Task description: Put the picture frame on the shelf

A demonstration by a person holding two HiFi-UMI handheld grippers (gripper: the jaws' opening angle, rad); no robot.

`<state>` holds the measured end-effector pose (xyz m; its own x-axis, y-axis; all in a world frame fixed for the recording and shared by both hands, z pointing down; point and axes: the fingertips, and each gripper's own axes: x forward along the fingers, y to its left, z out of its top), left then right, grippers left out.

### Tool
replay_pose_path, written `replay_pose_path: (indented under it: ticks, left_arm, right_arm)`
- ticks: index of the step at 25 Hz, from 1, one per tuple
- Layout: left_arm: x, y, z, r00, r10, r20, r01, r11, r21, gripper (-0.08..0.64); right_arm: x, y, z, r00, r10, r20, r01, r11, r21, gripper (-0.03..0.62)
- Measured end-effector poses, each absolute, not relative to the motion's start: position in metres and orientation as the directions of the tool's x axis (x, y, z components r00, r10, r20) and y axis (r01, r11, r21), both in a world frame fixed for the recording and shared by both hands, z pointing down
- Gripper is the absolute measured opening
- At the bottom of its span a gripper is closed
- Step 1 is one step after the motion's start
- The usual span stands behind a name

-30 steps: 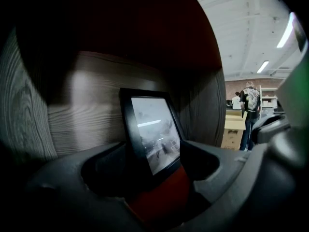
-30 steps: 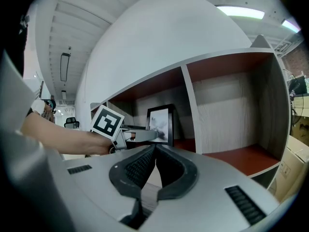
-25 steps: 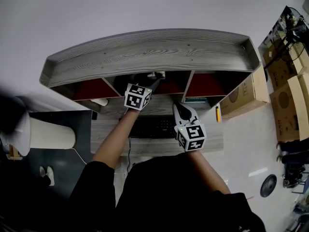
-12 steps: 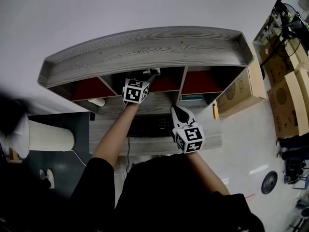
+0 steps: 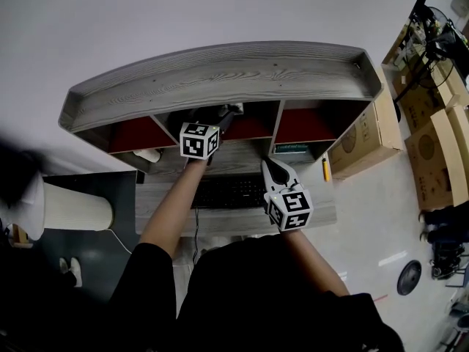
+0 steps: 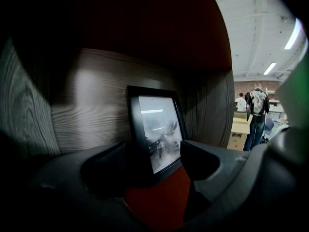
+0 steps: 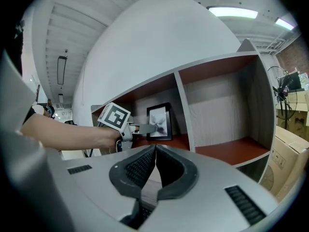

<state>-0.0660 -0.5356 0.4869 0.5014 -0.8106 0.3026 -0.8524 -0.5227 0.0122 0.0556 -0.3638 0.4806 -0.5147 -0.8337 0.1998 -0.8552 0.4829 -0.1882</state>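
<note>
The black picture frame [image 6: 157, 132] stands upright on the red floor of the middle compartment of the grey wooden shelf [image 5: 220, 75], leaning toward the back wall. The right gripper view shows the picture frame [image 7: 159, 122] there too. My left gripper [image 6: 154, 162] reaches into that compartment, its jaws open on either side of the frame's lower corner, with red floor showing between them. In the head view the left gripper [image 5: 222, 117] is at the compartment's mouth. My right gripper [image 5: 273, 166] hovers over the desk, shut and holding nothing. Its jaws [image 7: 154, 151] point at the shelf.
A black keyboard [image 5: 231, 193] lies on the desk under the shelf. The right compartment [image 7: 227, 149] has a bare red floor. A white cylinder [image 5: 73, 204] stands at the left, cardboard boxes [image 5: 432, 145] at the right. A person [image 6: 255, 112] stands far off.
My left gripper went a little deeper into the middle compartment, then shifted slightly left. The right gripper has barely moved.
</note>
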Motion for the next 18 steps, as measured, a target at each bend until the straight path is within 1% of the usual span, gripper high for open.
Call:
replay_pose_path:
  ticks: [4, 8, 10, 12, 13, 15, 16, 18]
  left_arm:
    - [-0.080, -0.521, 0.472, 0.510, -0.822, 0.255, -0.858, -0.508, 0.076, 0.348]
    - [-0.098, -0.481, 0.463, 0.500, -0.842, 0.202, -0.866, -0.483, 0.128, 0.347]
    - [-0.106, -0.454, 0.456, 0.496, -0.854, 0.157, -0.866, -0.473, 0.165, 0.327]
    - [-0.113, -0.423, 0.446, 0.490, -0.865, 0.110, -0.865, -0.467, 0.182, 0.273]
    - [-0.118, -0.408, 0.440, 0.480, -0.874, 0.081, -0.869, -0.460, 0.182, 0.229]
    - [-0.132, -0.377, 0.425, 0.437, -0.899, 0.018, -0.886, -0.428, 0.178, 0.115]
    - [-0.140, -0.363, 0.419, 0.416, -0.909, -0.005, -0.894, -0.410, 0.182, 0.076]
    - [-0.150, -0.335, 0.415, 0.395, -0.918, -0.017, -0.898, -0.390, 0.203, 0.034]
  right_arm:
    - [0.059, -0.364, 0.480, -0.503, -0.840, 0.204, -0.863, 0.472, -0.181, 0.012]
    - [0.062, -0.363, 0.474, -0.483, -0.854, 0.193, -0.873, 0.454, -0.178, 0.012]
    - [0.061, -0.360, 0.468, -0.478, -0.859, 0.186, -0.876, 0.450, -0.175, 0.012]
    - [0.057, -0.354, 0.462, -0.476, -0.861, 0.179, -0.877, 0.450, -0.167, 0.012]
    - [0.054, -0.350, 0.459, -0.475, -0.862, 0.177, -0.878, 0.450, -0.164, 0.012]
    - [0.047, -0.341, 0.454, -0.473, -0.864, 0.172, -0.879, 0.449, -0.163, 0.012]
    - [0.042, -0.335, 0.453, -0.472, -0.865, 0.172, -0.879, 0.447, -0.165, 0.012]
    - [0.034, -0.321, 0.451, -0.469, -0.866, 0.175, -0.881, 0.444, -0.165, 0.012]
